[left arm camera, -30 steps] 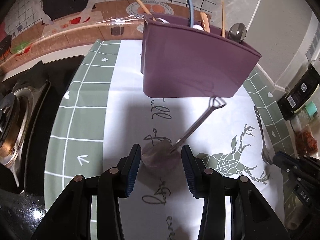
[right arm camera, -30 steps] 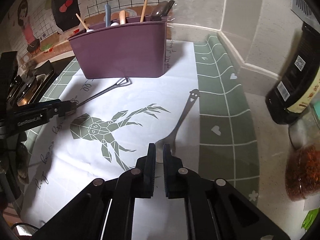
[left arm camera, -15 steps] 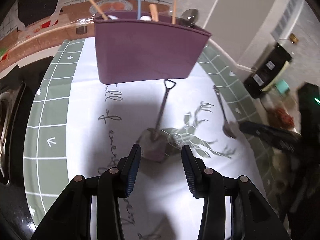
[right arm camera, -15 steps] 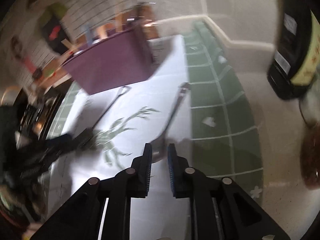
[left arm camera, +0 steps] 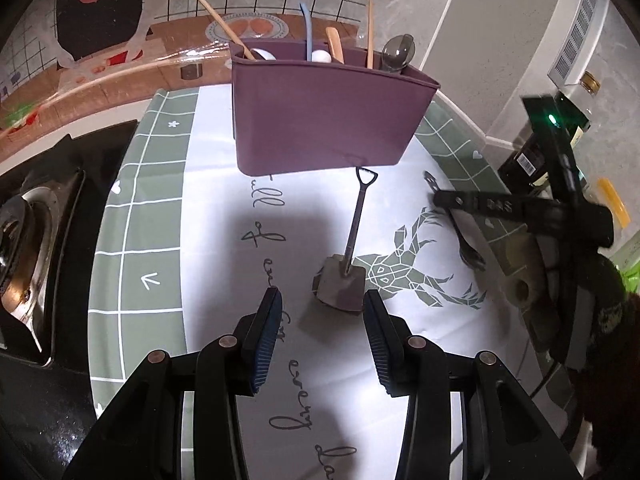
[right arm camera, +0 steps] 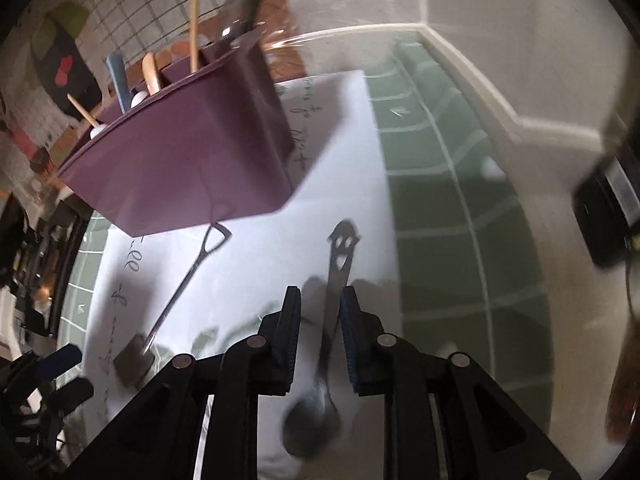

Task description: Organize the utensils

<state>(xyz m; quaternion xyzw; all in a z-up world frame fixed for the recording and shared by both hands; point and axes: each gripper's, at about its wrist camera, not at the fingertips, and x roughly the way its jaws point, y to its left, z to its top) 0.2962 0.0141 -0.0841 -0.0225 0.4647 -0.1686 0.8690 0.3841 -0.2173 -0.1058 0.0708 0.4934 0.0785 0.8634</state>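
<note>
1. Purple caddy blocks the far side of the mat; shovel spoon handle tip lies just in front.
2. Bare mat betw. caddy & left gripper: free.
3. Stove bounds left edge.
4. Bottle & wall bound right.
5. Right gripper jaws opening, astride face-handled spoon.

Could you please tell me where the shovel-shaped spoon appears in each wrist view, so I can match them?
Left wrist: the shovel spoon lies centre, blade just ahead of the open left gripper.
Right wrist: the shovel spoon lies lower left, left of the opening right gripper.
Shared landmark: the purple caddy, just beyond its handle.
</note>
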